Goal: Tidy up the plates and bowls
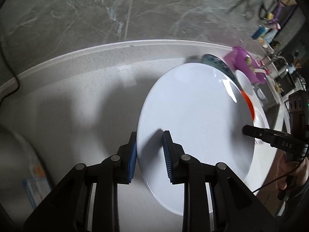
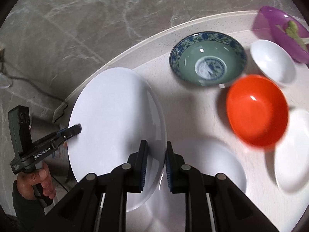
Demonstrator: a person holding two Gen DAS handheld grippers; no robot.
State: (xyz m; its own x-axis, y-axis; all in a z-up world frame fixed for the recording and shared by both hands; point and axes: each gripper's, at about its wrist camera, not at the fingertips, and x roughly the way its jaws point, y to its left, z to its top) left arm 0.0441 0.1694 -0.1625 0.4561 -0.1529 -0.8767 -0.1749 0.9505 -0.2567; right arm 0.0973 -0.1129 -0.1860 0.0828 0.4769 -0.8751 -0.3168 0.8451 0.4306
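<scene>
A large white plate (image 1: 195, 119) (image 2: 115, 127) is held tilted above the white round table (image 1: 81, 89) (image 2: 193, 100). My left gripper (image 1: 149, 156) (image 2: 78, 128) is shut on its one edge. My right gripper (image 2: 155, 166) (image 1: 244, 130) is shut on the opposite edge. A green bowl with a blue rim (image 2: 208, 58), an orange bowl (image 2: 256, 110) and two small white dishes (image 2: 273, 60) (image 2: 291, 150) sit on the table to the right. Another white plate (image 2: 208, 166) lies under my right gripper.
A purple bowl (image 2: 280, 32) (image 1: 245, 63) with green bits in it is at the far right of the table. The marble floor (image 1: 115, 9) lies beyond the table's rim. A cable (image 2: 29, 81) runs over the floor at the left.
</scene>
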